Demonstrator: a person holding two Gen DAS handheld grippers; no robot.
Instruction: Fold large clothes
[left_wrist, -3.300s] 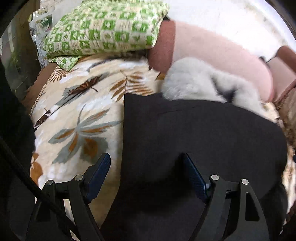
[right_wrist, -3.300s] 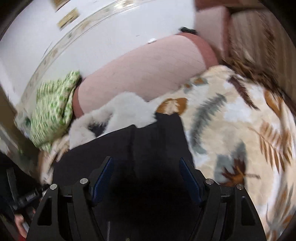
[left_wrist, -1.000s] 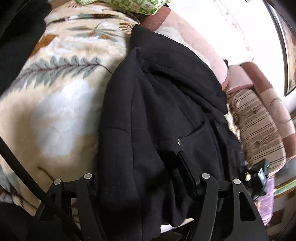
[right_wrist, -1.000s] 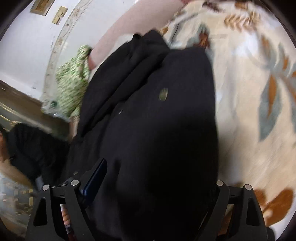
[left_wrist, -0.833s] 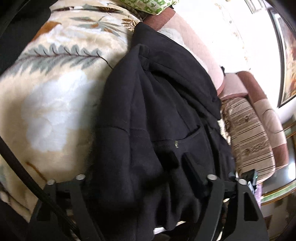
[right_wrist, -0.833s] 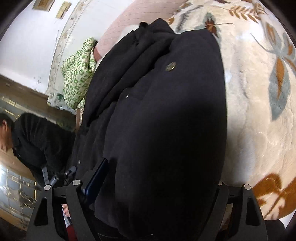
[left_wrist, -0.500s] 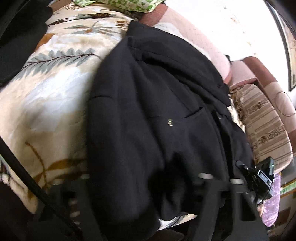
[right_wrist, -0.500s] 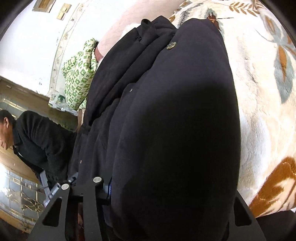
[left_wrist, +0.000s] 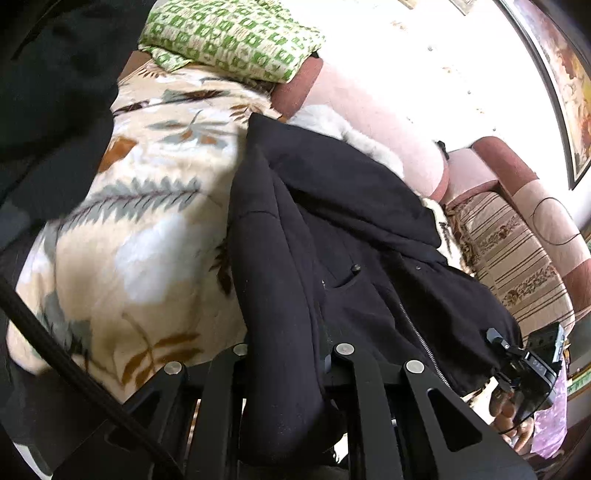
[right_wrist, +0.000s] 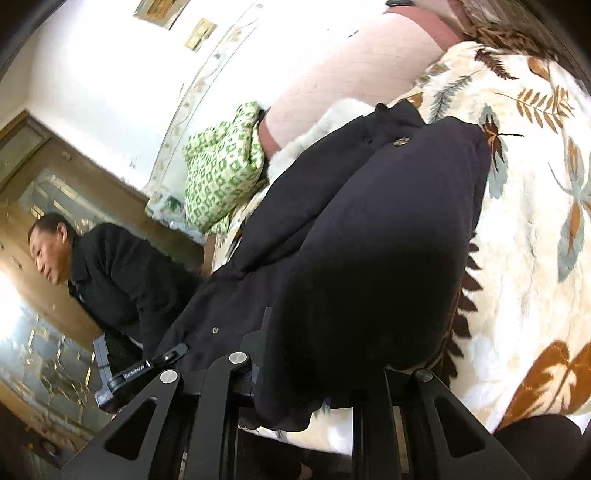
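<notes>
On the leaf-patterned blanket (left_wrist: 122, 236) lies the black coat (left_wrist: 332, 236). The left tool (left_wrist: 288, 354) is clenched on its hem; the right tool (right_wrist: 317, 365) is closing on the hem too, likely to lift for folding.

Black coat (right_wrist: 369, 258) between closing right gripper (right_wrist: 314, 373)

Black gripper (left_wrist: 286, 354) frames, silver screws, black cable (left_wrist: 74, 373)

A pink sofa (left_wrist: 373, 110) is set against a brightly lit white wall (left_wrist: 443, 48), its seat draped with a cream blanket (left_wrist: 122, 236) printed with leaves. A green-and-white checked cushion (left_wrist: 229, 37) is laid at one end, and a framed picture (left_wrist: 569, 74) is hung above a striped seat cushion (left_wrist: 513, 254). Wood panelling (right_wrist: 33, 162) is seen beyond.
</notes>
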